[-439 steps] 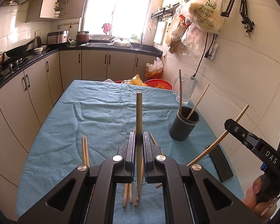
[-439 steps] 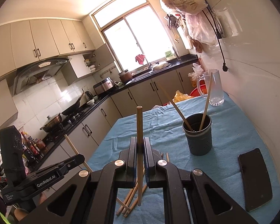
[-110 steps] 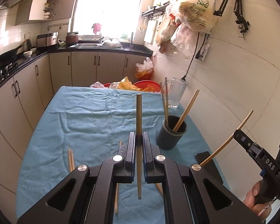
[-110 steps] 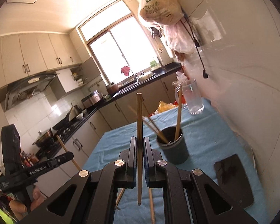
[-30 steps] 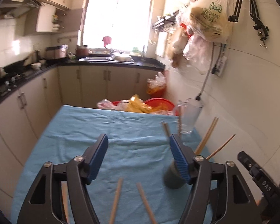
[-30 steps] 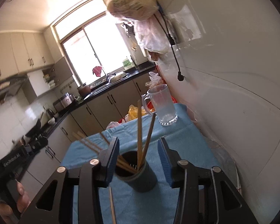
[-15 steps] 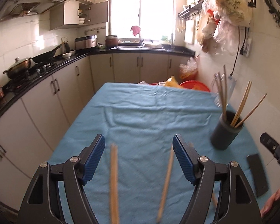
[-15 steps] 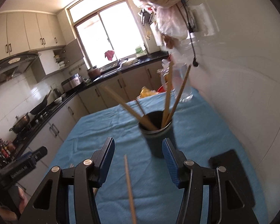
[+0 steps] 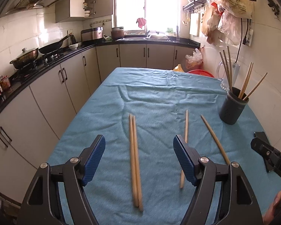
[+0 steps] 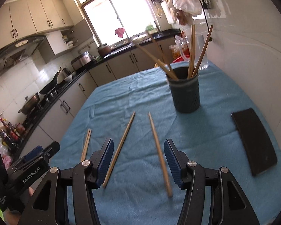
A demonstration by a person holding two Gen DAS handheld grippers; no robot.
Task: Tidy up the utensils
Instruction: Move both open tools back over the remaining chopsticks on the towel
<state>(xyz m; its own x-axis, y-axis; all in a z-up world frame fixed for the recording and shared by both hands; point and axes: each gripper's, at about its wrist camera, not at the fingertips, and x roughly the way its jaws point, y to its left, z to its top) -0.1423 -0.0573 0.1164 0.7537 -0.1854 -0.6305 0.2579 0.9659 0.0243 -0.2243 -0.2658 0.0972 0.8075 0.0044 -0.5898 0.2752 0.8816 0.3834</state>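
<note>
Two chopsticks [image 9: 134,159] lie side by side on the blue cloth, framed between the fingers of my open left gripper [image 9: 138,153], which hovers above them. Two single chopsticks [image 9: 186,125] [image 9: 213,137] lie further right. In the right wrist view those singles [image 10: 120,146] [image 10: 157,146] lie below my right gripper [image 10: 138,155]; its jaws are opening and grip nothing. The dark holder [image 10: 185,95] stands beyond with several chopsticks in it. It also shows at the far right in the left wrist view [image 9: 233,108].
A black phone [image 10: 254,140] lies flat on the cloth to the right of the holder. A glass jug [image 10: 202,45] stands behind the holder by the tiled wall. Kitchen cabinets [image 9: 46,101] run along the table's left side. The left gripper [image 10: 33,161] shows at the lower left.
Both grippers have dropped lower and tilted down towards the near cloth. The loose chopsticks now lie between their fingers and the holder sits further off. The right jaws stand wider apart.
</note>
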